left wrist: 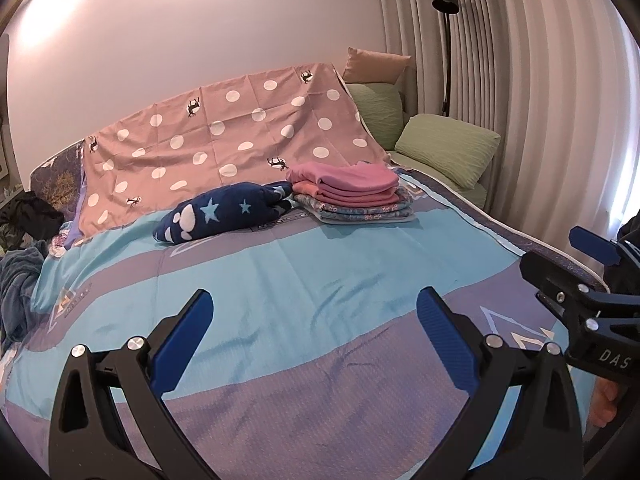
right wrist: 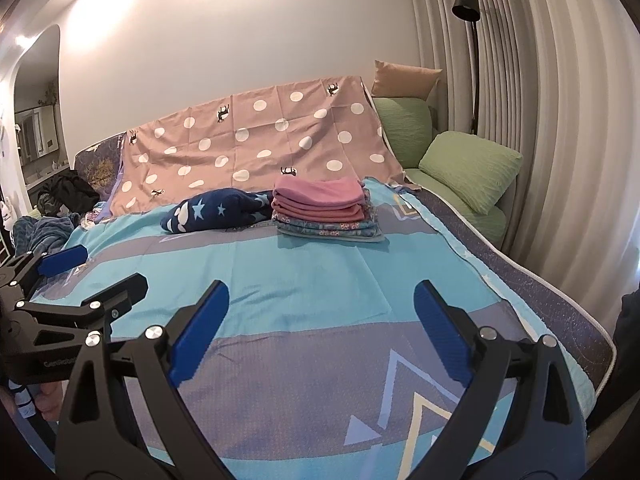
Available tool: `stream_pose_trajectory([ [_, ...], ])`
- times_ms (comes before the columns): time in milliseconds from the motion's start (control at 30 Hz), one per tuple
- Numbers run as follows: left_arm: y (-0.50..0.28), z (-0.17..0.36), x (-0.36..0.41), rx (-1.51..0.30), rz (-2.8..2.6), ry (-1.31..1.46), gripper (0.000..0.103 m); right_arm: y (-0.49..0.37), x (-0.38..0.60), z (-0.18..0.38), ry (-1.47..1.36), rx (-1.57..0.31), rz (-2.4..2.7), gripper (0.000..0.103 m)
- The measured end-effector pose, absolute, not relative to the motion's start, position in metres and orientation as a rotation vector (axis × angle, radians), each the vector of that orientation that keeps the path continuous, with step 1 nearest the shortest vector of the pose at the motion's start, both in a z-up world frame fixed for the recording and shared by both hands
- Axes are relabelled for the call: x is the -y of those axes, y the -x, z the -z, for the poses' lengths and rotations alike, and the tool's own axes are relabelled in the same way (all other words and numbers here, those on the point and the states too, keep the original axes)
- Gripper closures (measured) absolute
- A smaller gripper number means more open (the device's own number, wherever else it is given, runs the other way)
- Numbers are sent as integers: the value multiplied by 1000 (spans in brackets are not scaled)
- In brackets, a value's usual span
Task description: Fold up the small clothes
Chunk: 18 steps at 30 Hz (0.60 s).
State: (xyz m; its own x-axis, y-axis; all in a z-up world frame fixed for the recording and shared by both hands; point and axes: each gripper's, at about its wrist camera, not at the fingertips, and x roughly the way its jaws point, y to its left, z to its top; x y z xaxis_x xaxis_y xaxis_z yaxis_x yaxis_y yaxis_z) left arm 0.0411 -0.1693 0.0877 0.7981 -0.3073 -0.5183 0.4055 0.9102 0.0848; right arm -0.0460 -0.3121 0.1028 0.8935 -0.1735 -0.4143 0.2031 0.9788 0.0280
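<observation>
The bed cover [left wrist: 280, 272] is light blue with grey-purple bands and white triangle outlines. The sheet [left wrist: 224, 140] behind is dusty pink with white dots and small black animals. The folded pile [left wrist: 348, 192] is pink on top, grey-blue with small flowers below. The bundle [left wrist: 224, 214] is dark blue with light blue stars. The pillows [left wrist: 448, 148] are green.

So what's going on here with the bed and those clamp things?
A person is folding small clothes on the bed with a hand-held claw in each hand. Both the left claw and right claw hover open and empty. A folded stack sits beside a bundled star-print garment.
</observation>
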Motion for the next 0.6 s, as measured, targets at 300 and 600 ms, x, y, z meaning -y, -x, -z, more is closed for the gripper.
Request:
stream_pose_trajectory([
  [300, -43, -83, 166, -534, 379, -184, 1, 41, 308, -97, -69, -443, 195, 8],
  [600, -45, -78, 167, -555, 385, -186, 1, 39, 305, -94, -69, -455, 198, 7],
])
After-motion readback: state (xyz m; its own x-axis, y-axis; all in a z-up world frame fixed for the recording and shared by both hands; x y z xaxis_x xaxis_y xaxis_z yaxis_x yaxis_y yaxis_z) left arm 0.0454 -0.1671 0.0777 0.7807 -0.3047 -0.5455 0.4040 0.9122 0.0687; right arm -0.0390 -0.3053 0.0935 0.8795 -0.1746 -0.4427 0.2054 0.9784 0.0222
